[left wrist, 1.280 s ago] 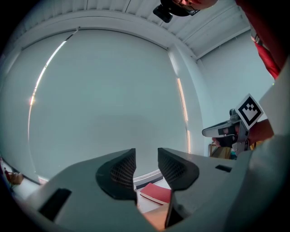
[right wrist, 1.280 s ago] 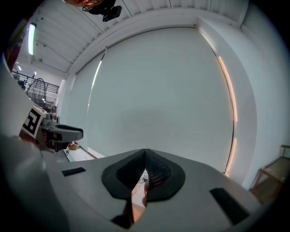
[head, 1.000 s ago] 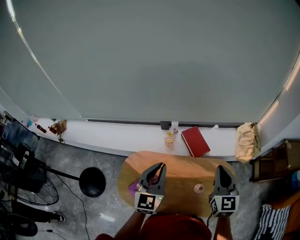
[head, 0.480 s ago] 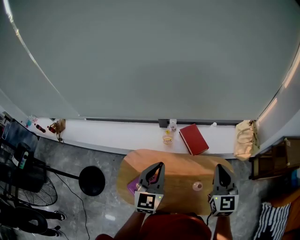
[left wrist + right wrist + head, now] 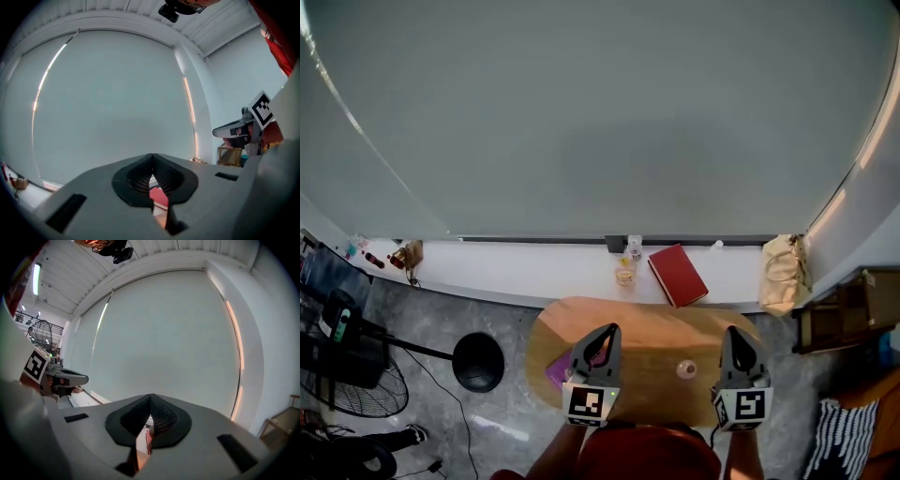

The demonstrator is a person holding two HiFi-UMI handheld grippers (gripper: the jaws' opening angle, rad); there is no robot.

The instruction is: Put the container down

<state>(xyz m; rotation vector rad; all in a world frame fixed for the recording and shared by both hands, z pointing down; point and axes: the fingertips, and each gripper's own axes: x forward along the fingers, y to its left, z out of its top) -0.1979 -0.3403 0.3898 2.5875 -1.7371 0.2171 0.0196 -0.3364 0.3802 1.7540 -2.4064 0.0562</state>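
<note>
A small clear container (image 5: pixel 685 368) stands on the round wooden table (image 5: pixel 647 323), between my two grippers and nearer the right one. My left gripper (image 5: pixel 608 331) hovers over the table's left part, jaws shut with nothing between them. In the left gripper view its jaws (image 5: pixel 151 160) meet at the tip. My right gripper (image 5: pixel 730 333) hangs over the table's right edge, apart from the container. Its jaws (image 5: pixel 150 401) are also shut and empty.
A purple flat thing (image 5: pixel 553 371) lies on the table under the left gripper. On the white sill behind are a red book (image 5: pixel 677 275), a small jar (image 5: pixel 624 277) and a beige bag (image 5: pixel 782 274). A black round stand base (image 5: pixel 478 361) sits on the floor at left.
The left gripper's jaws have closed from a small gap to fully shut. The view has shifted slightly, and both grippers stay over the table.
</note>
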